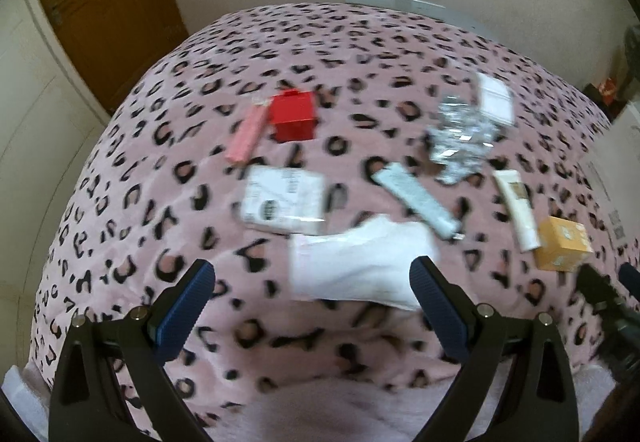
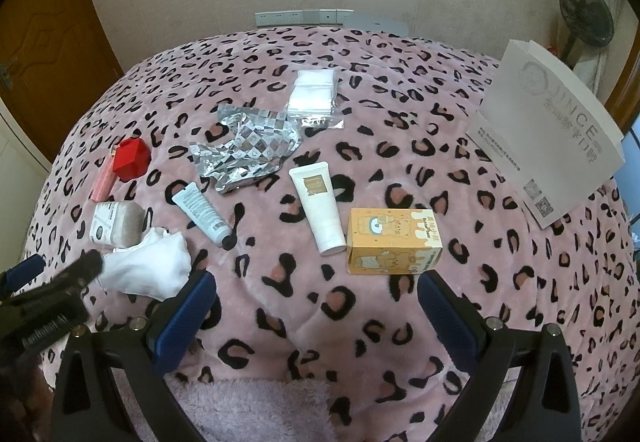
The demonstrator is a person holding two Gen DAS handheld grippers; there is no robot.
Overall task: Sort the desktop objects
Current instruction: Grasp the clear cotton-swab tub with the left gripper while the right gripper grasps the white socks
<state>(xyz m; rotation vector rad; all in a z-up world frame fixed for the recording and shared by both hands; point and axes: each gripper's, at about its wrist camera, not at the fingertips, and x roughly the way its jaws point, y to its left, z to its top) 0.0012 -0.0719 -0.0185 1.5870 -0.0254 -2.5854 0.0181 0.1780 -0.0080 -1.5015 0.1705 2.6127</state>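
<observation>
**Ten objects spread ahead of your two gaping grippers**

Ten loose things lie on the leopard-print blanket [image 2: 360, 177], and you hold none of them. Your right gripper [image 2: 316, 298] has its fingers spread wide with nothing between them; your left gripper [image 1: 312, 282] is spread the same way, also empty.

Count them outward from your right gripper. One orange carton [image 2: 394, 242] lies just ahead, between the line of the two fingers. Two tubes follow: one cream tube [image 2: 320, 207] touching or nearly touching the carton's left side, and one pale blue tube [image 2: 202, 211] with a black cap further left. One white cloth [image 2: 150, 268] sits crumpled beside your right gripper's left finger; in the left wrist view it lies just ahead of your left gripper, toward its right finger. One white packet [image 2: 114, 228] lies just beyond the cloth. Farther ahead-left are one red box [image 2: 131, 159] and one pink stick [image 2: 102, 181], side by side. One crumpled foil wrapper [image 2: 244, 147] lies well ahead at centre, one clear bag [image 2: 314, 95] of white pads beyond it. One large white paper bag [image 2: 548, 137] rests far to the right.
</observation>
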